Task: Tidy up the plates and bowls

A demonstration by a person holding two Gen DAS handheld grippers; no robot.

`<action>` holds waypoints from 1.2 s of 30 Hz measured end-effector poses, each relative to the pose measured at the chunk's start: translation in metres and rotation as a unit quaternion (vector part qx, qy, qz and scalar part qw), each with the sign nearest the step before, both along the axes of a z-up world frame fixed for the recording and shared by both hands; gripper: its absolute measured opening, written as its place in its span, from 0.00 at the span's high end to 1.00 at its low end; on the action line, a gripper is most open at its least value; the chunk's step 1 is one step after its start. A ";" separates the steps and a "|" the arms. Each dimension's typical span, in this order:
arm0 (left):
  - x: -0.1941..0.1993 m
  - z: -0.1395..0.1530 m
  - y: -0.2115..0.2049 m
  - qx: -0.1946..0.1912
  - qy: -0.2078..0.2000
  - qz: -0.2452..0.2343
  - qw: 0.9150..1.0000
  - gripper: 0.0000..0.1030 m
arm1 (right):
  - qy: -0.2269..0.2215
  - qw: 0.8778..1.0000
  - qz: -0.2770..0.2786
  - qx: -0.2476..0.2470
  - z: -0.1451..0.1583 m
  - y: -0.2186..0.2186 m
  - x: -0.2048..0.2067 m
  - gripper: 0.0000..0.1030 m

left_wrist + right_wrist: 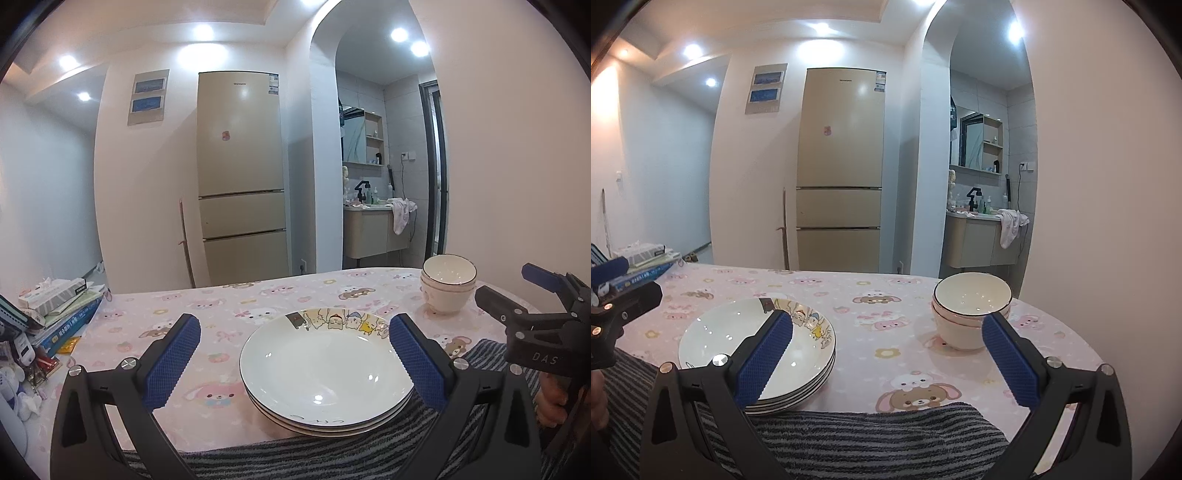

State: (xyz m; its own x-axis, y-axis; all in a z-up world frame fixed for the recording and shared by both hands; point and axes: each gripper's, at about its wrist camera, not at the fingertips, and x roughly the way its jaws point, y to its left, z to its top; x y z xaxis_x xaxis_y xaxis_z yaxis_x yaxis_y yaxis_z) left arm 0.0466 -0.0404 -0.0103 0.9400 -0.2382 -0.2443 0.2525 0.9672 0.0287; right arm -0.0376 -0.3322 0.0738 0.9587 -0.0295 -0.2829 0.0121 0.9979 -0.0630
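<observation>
On the table (229, 295), with its pink cartoon-animal cloth, I had a stack of plates (327, 373) sitting at the near edge, its front rim resting partly on a grey striped towel (871, 439) that lay along that edge. My left gripper (295, 363) hung released over them, its blue pads spread wide to either side of the stack and touching nothing. The top plate was white with a row of cartoon figures printed along its far rim, and I could count at least three plates under one another from the right wrist view.

To the right of the plates, well apart from them, stood the bowls (971, 314), nested one inside another, white with a thin dark line at the rim. My right gripper (886, 362) was also open and empty; its right finger (1010, 358) sat just in front of the bowls in the view, while its left finger overlapped the plates, and I could not tell whether either was actually touching.

At the far left of the table I saw a pile of books (70, 317) with a tissue box (55, 293) on top. Behind the table stood a tall beige fridge (240, 166), and through an arch to its right a washbasin cabinet (373, 230) with a white cloth draped over it.
</observation>
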 end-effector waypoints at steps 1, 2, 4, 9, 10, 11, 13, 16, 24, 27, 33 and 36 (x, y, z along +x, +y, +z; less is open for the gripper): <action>0.000 0.000 0.000 0.001 0.000 0.000 1.000 0.00 | -0.002 1.000 -0.001 0.000 0.000 0.000 -0.001 0.01; 0.000 0.000 0.001 0.000 0.001 0.000 1.000 0.00 | -0.003 1.000 0.000 0.002 0.000 -0.001 -0.002 0.01; 0.000 0.000 0.001 0.000 0.003 0.002 1.000 0.00 | -0.004 1.000 0.001 0.005 0.001 -0.003 -0.002 0.01; -0.001 0.001 0.002 -0.001 0.001 0.005 1.000 0.00 | 0.004 1.000 0.005 -0.002 0.000 0.001 0.001 0.01; 0.000 0.001 0.003 -0.001 0.002 0.006 1.000 0.00 | 0.003 1.000 0.005 -0.003 0.000 0.001 0.001 0.01; 0.000 0.001 0.003 0.000 0.004 0.007 1.000 0.00 | 0.002 1.000 0.004 -0.002 0.000 0.001 0.000 0.01; 0.000 0.000 0.004 -0.001 0.007 0.008 1.000 0.00 | 0.002 1.000 0.004 -0.001 -0.001 0.001 0.000 0.01; -0.002 0.002 0.005 -0.003 0.005 0.012 1.000 0.00 | 0.002 1.000 0.004 0.003 -0.001 -0.001 0.000 0.01; -0.005 0.006 0.009 -0.008 -0.008 0.018 1.000 0.00 | -0.001 1.000 0.004 0.008 -0.001 -0.004 -0.001 0.01; -0.005 0.005 0.008 -0.006 -0.007 0.017 1.000 0.00 | -0.002 1.000 0.004 0.008 -0.001 -0.003 -0.001 0.01; -0.005 0.005 0.008 -0.007 -0.007 0.018 1.000 0.00 | -0.005 1.000 0.004 0.011 -0.001 -0.004 -0.002 0.01; -0.005 0.005 0.008 -0.007 -0.006 0.018 1.000 0.00 | -0.006 1.000 0.004 0.011 -0.001 -0.005 -0.003 0.01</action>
State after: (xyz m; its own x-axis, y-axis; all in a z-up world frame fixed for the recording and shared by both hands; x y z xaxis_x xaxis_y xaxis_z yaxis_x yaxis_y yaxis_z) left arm 0.0414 -0.0320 -0.0053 0.9509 -0.2082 -0.2292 0.2181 0.9758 0.0183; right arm -0.0403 -0.3368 0.0732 0.9623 -0.0158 -0.2715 0.0051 0.9992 -0.0402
